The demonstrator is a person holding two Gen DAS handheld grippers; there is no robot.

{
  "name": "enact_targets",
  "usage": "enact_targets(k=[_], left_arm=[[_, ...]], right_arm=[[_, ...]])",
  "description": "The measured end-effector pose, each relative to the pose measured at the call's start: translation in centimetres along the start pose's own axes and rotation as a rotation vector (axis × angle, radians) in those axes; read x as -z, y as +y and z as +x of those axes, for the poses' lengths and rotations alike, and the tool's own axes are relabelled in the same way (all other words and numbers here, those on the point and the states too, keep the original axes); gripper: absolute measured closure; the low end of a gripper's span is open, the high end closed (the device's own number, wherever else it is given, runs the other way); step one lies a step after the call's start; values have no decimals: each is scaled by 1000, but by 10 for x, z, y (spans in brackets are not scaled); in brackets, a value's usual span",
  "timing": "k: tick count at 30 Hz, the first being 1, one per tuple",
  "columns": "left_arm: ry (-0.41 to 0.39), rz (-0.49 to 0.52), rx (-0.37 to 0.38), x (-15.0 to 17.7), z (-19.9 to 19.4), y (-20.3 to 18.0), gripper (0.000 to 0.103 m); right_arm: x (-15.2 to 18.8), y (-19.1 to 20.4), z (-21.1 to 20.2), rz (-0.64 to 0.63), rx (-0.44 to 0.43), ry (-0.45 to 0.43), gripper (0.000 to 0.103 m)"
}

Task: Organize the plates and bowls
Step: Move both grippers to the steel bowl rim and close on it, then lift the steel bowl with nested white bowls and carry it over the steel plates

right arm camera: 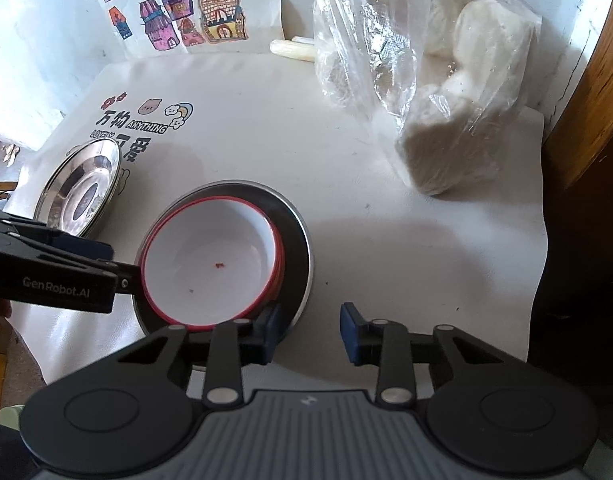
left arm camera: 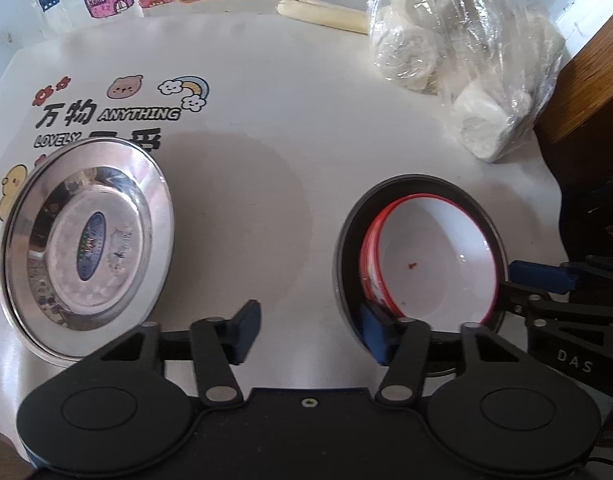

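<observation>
Item: red-rimmed bowls (right arm camera: 210, 264) nested on dark plate (right arm camera: 294, 240), mid-table. Steel plate (left arm camera: 86, 248) apart, at left. Left gripper (left arm camera: 310, 332) spread, holding nothing; right gripper (right arm camera: 308, 334) likewise — beside stack. We judge stacking part-done; next we fetch steel plate by its rim.

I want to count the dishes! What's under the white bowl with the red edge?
The white bowl sits inside a dark metal plate. A second red rim peeks out beneath it, so probably another bowl. The rest underneath is covered.
</observation>
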State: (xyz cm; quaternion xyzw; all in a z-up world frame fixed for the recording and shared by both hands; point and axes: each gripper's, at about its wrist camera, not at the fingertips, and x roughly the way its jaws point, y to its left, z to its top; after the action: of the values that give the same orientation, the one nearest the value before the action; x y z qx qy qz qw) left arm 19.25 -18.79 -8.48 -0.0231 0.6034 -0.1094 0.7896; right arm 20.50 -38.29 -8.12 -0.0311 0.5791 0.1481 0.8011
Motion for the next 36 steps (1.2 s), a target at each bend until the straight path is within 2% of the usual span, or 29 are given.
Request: enact_targets(k=[2,6,8,11,21,36], left_arm=[[-1,0,13,0,0,-2,59],[-2,-3,37,0,-1,-4,70],[-3,-7,53,0,0,-4,81],[2,-10,80,0,0,-6,90],[22,-14,69,-4,5,-7,91],[36,-10,100,2,-5,0,91]], right_arm=[[0,-1,1,11,-6,4,67],[0,0,1,6,-7,4,68],[0,-1,1,14,-24,4,75],[1,1,1,10,-39,4,81],[0,-1,8,51,-67,31,82],[4,4,5,90,-70,47,85]])
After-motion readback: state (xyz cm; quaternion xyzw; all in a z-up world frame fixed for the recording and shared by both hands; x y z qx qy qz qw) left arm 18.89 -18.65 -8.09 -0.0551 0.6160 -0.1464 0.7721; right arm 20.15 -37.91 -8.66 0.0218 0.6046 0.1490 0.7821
